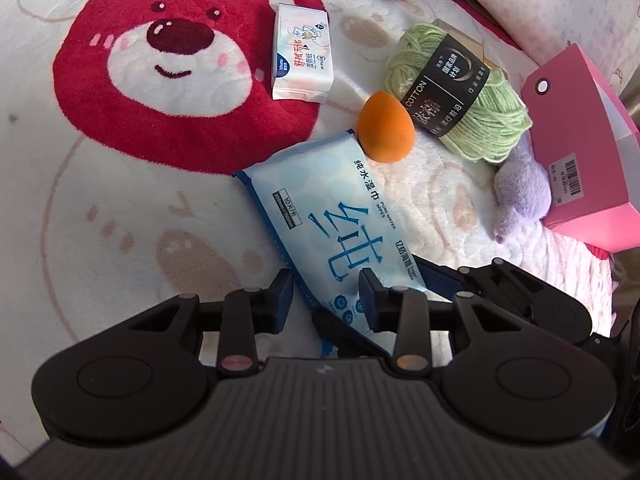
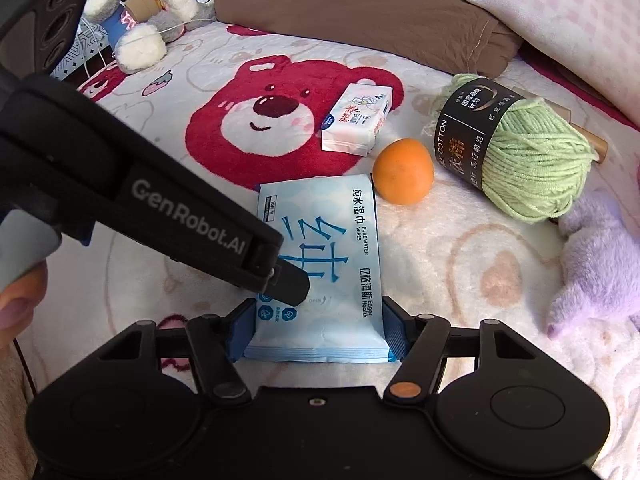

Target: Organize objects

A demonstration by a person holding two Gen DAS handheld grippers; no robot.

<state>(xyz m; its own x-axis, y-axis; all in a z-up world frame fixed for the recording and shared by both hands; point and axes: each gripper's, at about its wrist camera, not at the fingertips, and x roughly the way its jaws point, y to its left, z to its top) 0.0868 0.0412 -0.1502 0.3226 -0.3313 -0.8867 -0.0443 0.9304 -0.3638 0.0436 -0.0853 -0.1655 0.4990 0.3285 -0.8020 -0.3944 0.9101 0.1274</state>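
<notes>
A blue pack of wet wipes (image 1: 328, 216) lies on the bed blanket; it also shows in the right wrist view (image 2: 324, 264). My right gripper (image 2: 318, 330) has its fingers on both sides of the pack's near end, touching its edges. My left gripper (image 1: 326, 296) is over the same pack, and one finger (image 2: 288, 284) presses on the pack's top. Its jaws stand apart around the pack. An orange beauty sponge (image 1: 386, 128), a green yarn ball (image 1: 460, 92), a small white tissue pack (image 1: 302, 58) and a purple plush toy (image 1: 520, 196) lie nearby.
A pink box (image 1: 588, 152) lies at the right edge of the bed. A brown pillow (image 2: 360, 4) and a pink-checked pillow (image 2: 540, 12) lie at the back. Stuffed toys (image 2: 160, 8) sit at the far left. The blanket (image 1: 168, 72) has a red bear pattern.
</notes>
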